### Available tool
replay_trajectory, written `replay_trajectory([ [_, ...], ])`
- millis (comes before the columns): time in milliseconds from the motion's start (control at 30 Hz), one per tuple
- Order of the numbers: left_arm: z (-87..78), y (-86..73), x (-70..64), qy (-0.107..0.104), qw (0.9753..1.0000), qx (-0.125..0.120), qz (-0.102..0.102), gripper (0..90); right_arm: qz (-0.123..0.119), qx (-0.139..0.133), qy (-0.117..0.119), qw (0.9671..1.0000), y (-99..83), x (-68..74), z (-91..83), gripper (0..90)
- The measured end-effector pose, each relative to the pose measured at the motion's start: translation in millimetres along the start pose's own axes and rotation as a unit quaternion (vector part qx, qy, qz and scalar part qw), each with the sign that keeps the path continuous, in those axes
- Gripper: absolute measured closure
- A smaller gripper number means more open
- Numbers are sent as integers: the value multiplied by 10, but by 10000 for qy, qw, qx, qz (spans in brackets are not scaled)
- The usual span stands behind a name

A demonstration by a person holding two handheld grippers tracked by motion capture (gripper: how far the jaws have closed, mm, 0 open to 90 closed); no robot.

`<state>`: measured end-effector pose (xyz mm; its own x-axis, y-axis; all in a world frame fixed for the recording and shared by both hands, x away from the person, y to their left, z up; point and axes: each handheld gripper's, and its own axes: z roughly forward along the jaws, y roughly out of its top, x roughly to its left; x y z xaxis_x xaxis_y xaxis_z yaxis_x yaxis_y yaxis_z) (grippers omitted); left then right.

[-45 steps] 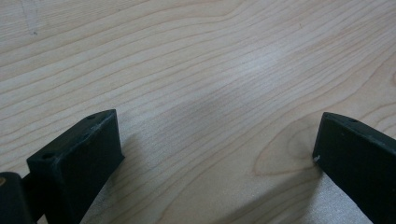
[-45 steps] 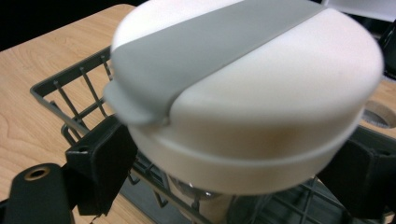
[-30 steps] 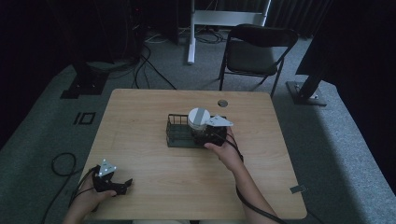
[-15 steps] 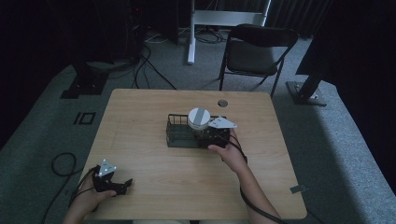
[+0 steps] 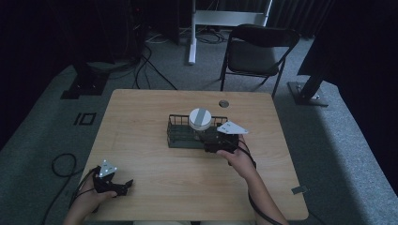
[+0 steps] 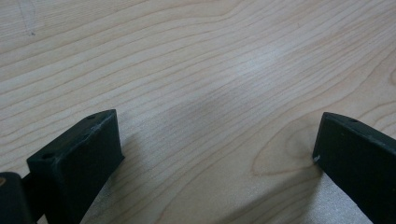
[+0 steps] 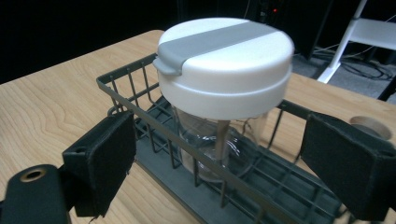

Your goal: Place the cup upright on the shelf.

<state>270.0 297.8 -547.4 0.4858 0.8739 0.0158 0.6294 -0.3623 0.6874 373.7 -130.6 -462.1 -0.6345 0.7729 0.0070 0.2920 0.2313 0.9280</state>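
The clear glass jar (image 7: 219, 140) with the white, grey-striped lid (image 7: 224, 60) is standing upright inside the dark wire basket (image 5: 180, 136) at the middle of the wooden table (image 5: 141, 117). The right gripper (image 7: 224, 163) is sitting just outside the basket's near rail, its jaws spread wide and empty, with the jar straight ahead between them and the lid rising above the rail. The jar's long axis is running vertically, so the jaws are facing its sides. The left gripper (image 5: 112, 183) is resting well apart at the table's near-left corner, jaws also spread over bare wood, leaving the right hand (image 5: 237, 161) clearly nearer.
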Motion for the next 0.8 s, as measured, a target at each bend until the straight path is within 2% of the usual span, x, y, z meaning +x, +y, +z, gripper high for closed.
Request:
replay_trajectory([
  [433,0,0,-1,-3,10000,-1,-6,14,-35,-96,-92,9999,-106,-111,-334,105],
  [800,1,0,-1,-3,10000,-3,-8,14,39,-36,-235,9997,-319,-249,-543,105],
])
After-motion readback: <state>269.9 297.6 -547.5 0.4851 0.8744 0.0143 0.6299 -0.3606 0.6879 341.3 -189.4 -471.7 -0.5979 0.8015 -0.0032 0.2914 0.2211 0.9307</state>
